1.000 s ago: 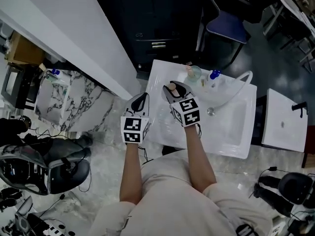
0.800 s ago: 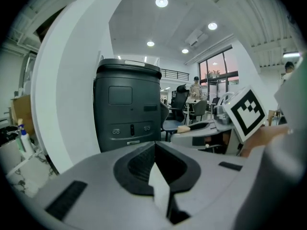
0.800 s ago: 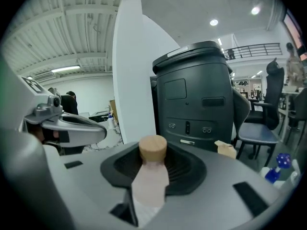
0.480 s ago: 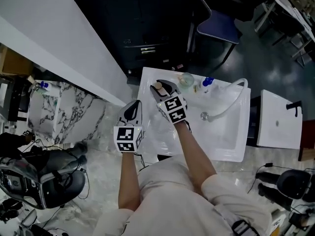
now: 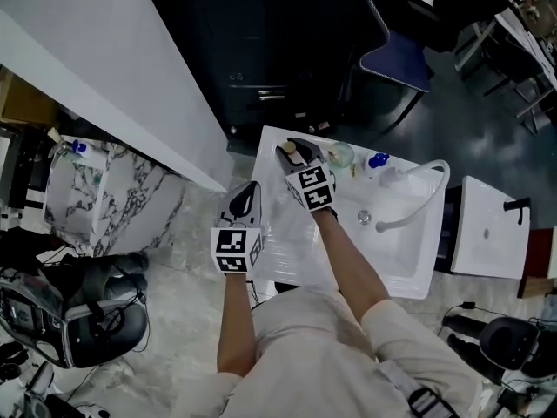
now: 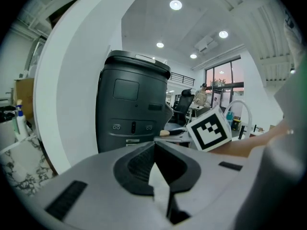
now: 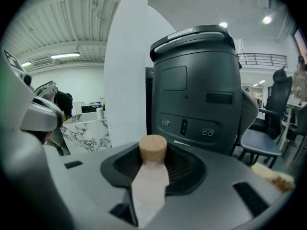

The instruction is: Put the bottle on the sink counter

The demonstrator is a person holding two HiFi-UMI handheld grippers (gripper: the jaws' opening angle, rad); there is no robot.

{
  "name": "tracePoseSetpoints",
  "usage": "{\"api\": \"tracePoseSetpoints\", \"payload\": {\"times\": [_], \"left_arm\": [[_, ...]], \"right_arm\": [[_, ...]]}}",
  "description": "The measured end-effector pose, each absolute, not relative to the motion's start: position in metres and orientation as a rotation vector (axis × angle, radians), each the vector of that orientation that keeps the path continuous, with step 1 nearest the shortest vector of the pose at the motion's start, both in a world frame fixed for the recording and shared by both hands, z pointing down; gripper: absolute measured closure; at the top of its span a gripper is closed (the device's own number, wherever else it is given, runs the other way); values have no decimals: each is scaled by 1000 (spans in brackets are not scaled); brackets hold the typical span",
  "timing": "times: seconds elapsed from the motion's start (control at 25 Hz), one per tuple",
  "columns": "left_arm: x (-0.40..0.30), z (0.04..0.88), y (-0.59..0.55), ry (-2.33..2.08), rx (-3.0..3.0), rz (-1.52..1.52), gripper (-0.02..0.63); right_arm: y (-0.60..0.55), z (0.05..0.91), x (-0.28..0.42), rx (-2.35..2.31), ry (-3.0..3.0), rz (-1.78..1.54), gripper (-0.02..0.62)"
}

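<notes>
My right gripper is shut on a pale pink bottle with a round wooden cap; the cap sticks out past the jaws. In the head view this gripper hovers over the far left corner of the white sink counter, and the bottle's cap shows at its tip. My left gripper hangs at the counter's left edge, nearer me; its jaws meet with nothing between them. The right gripper's marker cube shows in the left gripper view.
A white basin with a curved faucet fills the counter's right part. A glass and a blue-capped item stand along the far edge. A big dark machine stands behind, a white wall to the left, an office chair beyond.
The right gripper with the bottle has moved a little farther from me, toward the counter's far left corner. The left gripper has kept its place beside the counter's left edge.
</notes>
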State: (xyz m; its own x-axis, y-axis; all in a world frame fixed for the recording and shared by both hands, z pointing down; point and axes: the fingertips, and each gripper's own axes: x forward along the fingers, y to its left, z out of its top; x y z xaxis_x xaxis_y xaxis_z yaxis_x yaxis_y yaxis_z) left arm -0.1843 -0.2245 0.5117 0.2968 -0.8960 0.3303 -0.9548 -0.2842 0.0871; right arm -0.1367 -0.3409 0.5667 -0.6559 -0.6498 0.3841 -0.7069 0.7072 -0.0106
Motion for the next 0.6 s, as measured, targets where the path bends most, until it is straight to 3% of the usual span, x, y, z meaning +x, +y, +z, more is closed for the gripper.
{"api": "tracePoseSetpoints", "payload": {"times": [0.6], "left_arm": [[-206,540,-225,-1711,2205,266,600]], "right_arm": [[-375,625,-139,1113,-2461,267,469]]}}
